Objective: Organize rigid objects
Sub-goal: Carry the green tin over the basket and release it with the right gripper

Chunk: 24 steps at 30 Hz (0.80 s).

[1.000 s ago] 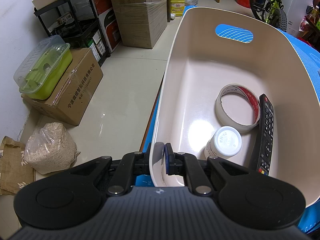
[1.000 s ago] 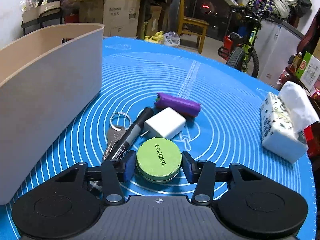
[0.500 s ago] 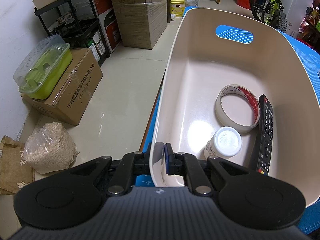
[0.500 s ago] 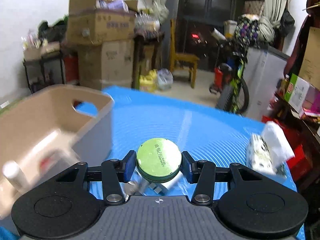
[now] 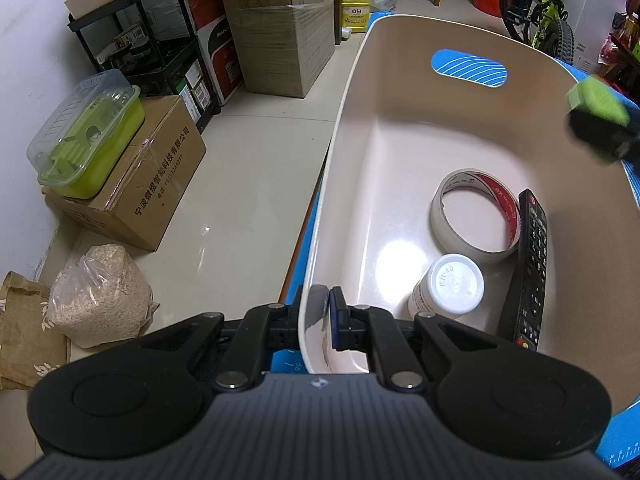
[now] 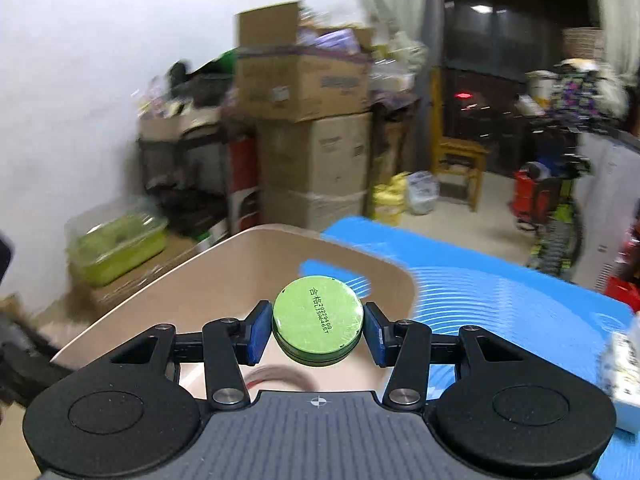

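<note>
Two matching black hand-held grippers, blue pads.
Left hand-held gripper (image 5: 320, 322): matte black plastic, ribbed grey-black centre housing with small white crosshair mark, two round disc-shaped lobes either side, angular black linkage arms, silver screws at pivots, blue rectangular pads (image 5: 335, 320) on the fingertips. Right hand-held gripper (image 6: 318, 330): same build, ribbed housing with crosshair mark, twin round lobes, black links with triangular cut-outs, silver pivot screws, blue pads (image 6: 257, 332). No cables, hands or sleeves visible.
</note>
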Available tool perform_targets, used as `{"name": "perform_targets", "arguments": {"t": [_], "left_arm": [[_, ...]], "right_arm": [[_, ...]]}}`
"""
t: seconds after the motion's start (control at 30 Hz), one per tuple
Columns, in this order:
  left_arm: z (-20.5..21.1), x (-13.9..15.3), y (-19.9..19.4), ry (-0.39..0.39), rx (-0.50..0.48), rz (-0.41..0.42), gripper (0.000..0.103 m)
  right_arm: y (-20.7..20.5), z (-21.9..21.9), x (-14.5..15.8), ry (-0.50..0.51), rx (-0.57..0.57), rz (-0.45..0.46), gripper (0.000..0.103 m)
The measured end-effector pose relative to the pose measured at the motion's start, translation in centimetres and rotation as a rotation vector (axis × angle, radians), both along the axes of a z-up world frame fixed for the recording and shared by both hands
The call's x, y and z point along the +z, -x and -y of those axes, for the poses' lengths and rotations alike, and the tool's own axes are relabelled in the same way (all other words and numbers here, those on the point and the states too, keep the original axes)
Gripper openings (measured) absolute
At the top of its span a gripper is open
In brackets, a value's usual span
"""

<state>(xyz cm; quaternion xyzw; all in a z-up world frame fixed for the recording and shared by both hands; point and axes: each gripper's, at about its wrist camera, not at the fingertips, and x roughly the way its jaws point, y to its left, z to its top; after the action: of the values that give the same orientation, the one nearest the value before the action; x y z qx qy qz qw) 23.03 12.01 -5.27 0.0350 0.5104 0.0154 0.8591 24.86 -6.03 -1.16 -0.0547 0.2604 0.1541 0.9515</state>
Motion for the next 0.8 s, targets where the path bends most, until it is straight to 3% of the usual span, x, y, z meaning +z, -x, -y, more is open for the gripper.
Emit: {"name": "perform_targets", "arguments": {"t": [0.3, 0.6, 0.8], "left_arm": [[0.1, 0.0, 0.0, -0.002, -0.002, 0.003, 0.012], [0.1, 0.0, 0.0, -0.002, -0.002, 0.003, 0.012], [-0.1, 0.0, 0.0, 0.002, -0.003, 0.002, 0.012]], "right_arm": [[0.0, -4.7, -2.6, 0.128, 0.104, -0.124, 0.054], [-0.5, -6.1, -5.2, 0.23, 0.146, -0.297, 0.054], [-0.5, -6.2, -5.1, 0.227, 0.154, -0.304, 0.062]]}}
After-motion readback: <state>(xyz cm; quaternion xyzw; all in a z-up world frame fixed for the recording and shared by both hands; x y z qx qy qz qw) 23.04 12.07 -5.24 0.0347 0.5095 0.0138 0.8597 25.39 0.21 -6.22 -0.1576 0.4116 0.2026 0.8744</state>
